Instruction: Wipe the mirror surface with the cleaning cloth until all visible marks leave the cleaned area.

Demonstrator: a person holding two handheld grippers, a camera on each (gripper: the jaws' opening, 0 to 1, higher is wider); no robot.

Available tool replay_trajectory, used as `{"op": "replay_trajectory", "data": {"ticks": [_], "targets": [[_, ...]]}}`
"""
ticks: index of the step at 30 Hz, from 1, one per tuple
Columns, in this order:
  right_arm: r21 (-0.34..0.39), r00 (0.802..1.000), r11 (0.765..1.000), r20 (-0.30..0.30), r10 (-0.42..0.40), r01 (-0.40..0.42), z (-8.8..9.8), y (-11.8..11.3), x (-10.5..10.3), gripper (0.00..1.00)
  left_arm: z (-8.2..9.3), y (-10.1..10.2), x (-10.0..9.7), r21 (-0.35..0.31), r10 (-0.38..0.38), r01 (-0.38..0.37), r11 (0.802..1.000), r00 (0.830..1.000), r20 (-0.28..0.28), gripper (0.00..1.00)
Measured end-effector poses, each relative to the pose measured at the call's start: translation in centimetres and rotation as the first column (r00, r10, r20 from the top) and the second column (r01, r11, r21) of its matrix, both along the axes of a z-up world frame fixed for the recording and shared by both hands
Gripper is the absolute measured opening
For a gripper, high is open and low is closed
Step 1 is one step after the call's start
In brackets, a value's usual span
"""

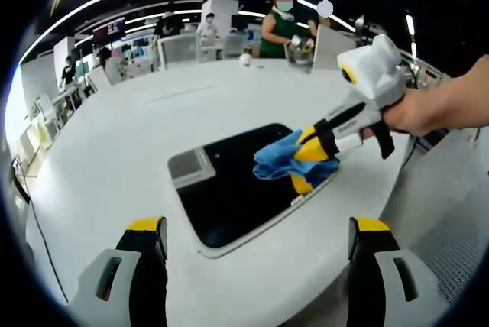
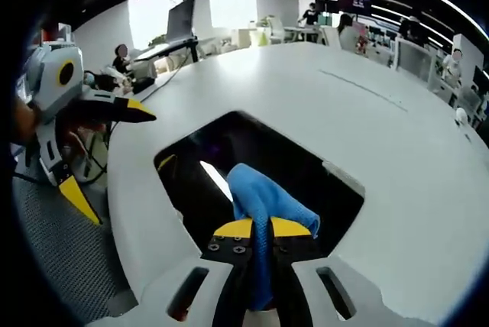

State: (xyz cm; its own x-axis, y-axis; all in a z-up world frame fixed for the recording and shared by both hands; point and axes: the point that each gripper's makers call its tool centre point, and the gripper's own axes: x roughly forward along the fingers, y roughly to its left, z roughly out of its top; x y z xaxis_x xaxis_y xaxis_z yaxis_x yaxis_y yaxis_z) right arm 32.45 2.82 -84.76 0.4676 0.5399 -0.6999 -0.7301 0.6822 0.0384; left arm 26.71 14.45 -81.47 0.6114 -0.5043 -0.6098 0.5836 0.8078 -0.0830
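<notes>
- The left tool (image 1: 258, 247) has its two jaws spread wide apart and it pinches nothing. It hangs over the near edge of the white table (image 1: 114, 159).
- The mirror (image 1: 229, 186) lies flat on the table, right in front of the left tool. It is dark with a pale rim, and its long side runs at a slant, from close to this tool away toward the right tool.
- The blue cloth (image 1: 276, 160) sits on the far right part of the mirror, seen from the left tool.
- The right tool (image 2: 254, 228) has its jaws pressed together on the cloth, which bunches up in front of its tips and rests on the glass.
- From the right tool, most of the mirror still lies ahead and to the left, so I think the next wipe should push that way, along the long side.
- The right tool is the closer one to the work. I cannot see any marks on the glass from here.
</notes>
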Motion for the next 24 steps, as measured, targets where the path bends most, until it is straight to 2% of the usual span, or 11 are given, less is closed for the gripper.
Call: {"op": "replay_trajectory", "data": {"ticks": [14,24], "targets": [[0.011,1.000,1.000,-0.002,0.010,-0.010,0.0,0.1,-2.6,0.02,-0.1,0.1,0.0,0.006,0.000,0.000,1.000,1.000,0.000,0.99],[0.025,1.000,1.000,-0.010,0.000,0.001,-0.1,0.1,-3.3,0.02,0.0,0.1,0.0,0.006,0.005,-0.005,1.000,1.000,0.001,0.99]]}}
